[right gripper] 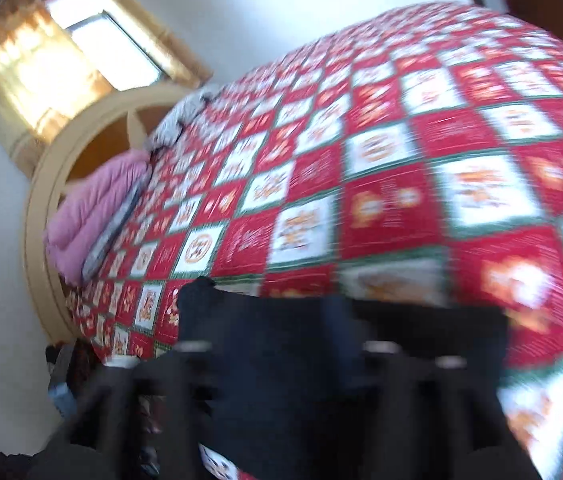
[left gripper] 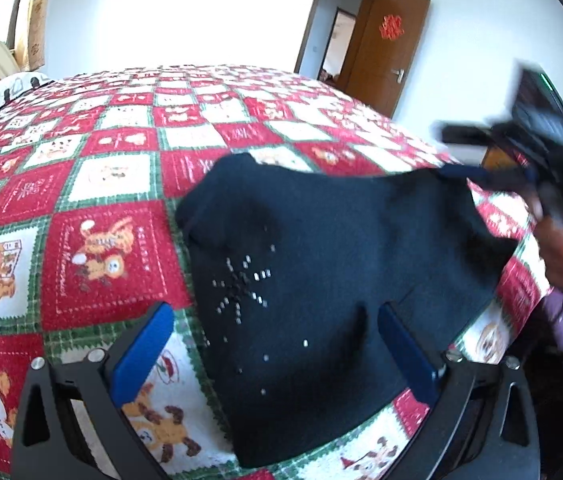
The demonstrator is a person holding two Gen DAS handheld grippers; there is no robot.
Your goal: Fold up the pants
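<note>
You have dark navy pants (left gripper: 321, 240) with a small starburst of silver studs (left gripper: 241, 280). Your bedspread (left gripper: 101, 184) is a red and white check with green borders and orange bear prints. Your left gripper (left gripper: 275, 344) has blue pads on black. Door (left gripper: 385, 48) brown, quilt (right gripper: 89, 208) pink

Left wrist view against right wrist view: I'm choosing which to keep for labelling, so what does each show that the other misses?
Only the left wrist view shows the wooden door, the studded pattern on the dark pants, the left gripper open over them, and the blurred right gripper at their far corner. Only the right wrist view shows the window, the pink pillow and the curved headboard. Both share the pants and the red checked bedspread.
</note>
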